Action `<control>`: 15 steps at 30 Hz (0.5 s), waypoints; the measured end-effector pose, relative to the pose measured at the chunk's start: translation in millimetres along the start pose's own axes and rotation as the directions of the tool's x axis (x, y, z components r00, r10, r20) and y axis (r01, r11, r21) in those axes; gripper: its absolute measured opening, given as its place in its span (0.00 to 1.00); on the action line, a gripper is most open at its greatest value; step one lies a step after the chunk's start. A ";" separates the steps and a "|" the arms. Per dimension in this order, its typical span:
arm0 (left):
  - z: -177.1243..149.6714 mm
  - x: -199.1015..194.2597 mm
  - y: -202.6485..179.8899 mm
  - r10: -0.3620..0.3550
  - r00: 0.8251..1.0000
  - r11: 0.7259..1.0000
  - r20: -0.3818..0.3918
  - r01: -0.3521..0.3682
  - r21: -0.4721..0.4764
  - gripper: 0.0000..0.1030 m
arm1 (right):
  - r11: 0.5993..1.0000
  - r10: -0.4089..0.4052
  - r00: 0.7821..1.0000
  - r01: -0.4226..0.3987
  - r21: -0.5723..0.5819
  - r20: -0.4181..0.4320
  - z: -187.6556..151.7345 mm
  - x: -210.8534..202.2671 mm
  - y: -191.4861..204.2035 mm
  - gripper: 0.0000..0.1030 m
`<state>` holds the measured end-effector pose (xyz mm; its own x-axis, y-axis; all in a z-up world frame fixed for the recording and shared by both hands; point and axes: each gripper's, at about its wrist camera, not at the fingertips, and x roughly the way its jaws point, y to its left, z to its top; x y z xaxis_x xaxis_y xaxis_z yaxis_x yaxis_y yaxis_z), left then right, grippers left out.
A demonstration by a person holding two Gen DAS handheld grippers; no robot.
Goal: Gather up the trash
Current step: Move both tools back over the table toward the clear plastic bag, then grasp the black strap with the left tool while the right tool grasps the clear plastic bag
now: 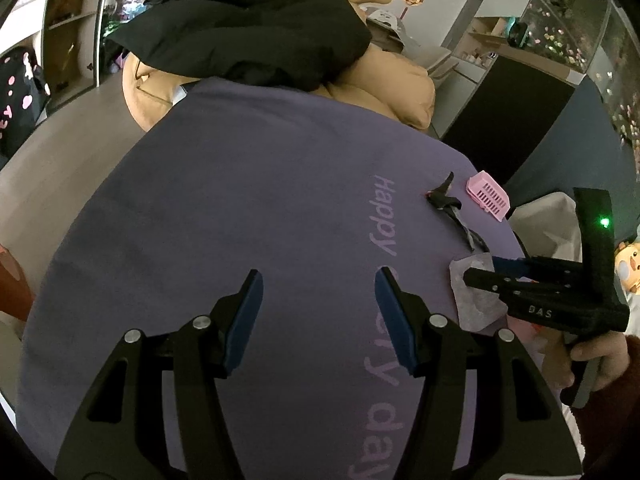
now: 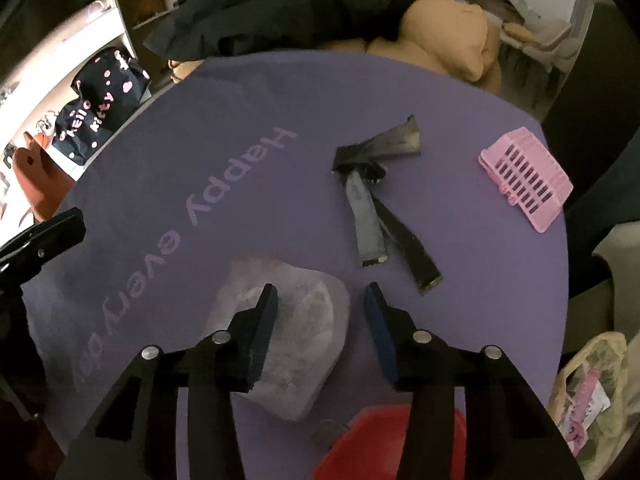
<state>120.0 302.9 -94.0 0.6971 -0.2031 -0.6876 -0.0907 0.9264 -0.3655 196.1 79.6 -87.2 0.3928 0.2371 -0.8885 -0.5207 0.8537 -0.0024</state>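
A crumpled translucent white wrapper [image 2: 304, 320] lies on the purple mat [image 2: 200, 120] printed "Happy every day". My right gripper [image 2: 320, 304] points down over it, open. Its left finger rests over the wrapper and its right finger stands clear of it. The left wrist view shows the same right gripper [image 1: 484, 270] tipped onto the wrapper [image 1: 476, 304] at the mat's right edge. A black torn strip wrapper [image 2: 376, 200] lies just beyond, with a pink slotted plastic piece [image 2: 524, 180] to its right. My left gripper [image 1: 318, 292] hovers open over bare mat with nothing between its fingers.
A red container [image 2: 384, 440] sits below the right gripper at the near edge. A pale plastic bag [image 2: 588, 392] hangs at the right. Black cloth [image 1: 240, 24] and a tan plush [image 1: 400, 92] pile at the mat's far end. A person's hand [image 1: 592, 356] holds the right gripper.
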 end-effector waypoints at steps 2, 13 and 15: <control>-0.2 0.6 0.6 -0.002 1.000 1.000 -0.002 0.002 -0.005 0.54 | 0.998 0.057 0.998 -0.057 -0.009 -0.009 -2.1 -1.2 1.5 0.14; -3.2 4.4 -16.5 0.001 1.000 0.999 -0.019 0.000 0.047 0.54 | 0.997 0.079 0.987 -0.080 -0.003 0.137 -20.4 -65.0 -11.7 0.05; -3.6 4.7 -21.9 0.000 1.000 0.998 -0.021 0.001 0.061 0.54 | 0.998 0.064 0.983 -0.067 0.011 0.172 -22.6 -80.0 -20.8 0.05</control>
<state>122.8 280.5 -91.5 0.6821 -0.2094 -0.7006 -0.0466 0.9437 -0.3275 158.4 32.3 -26.5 0.4834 0.3676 -0.7945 -0.5374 0.8410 0.0622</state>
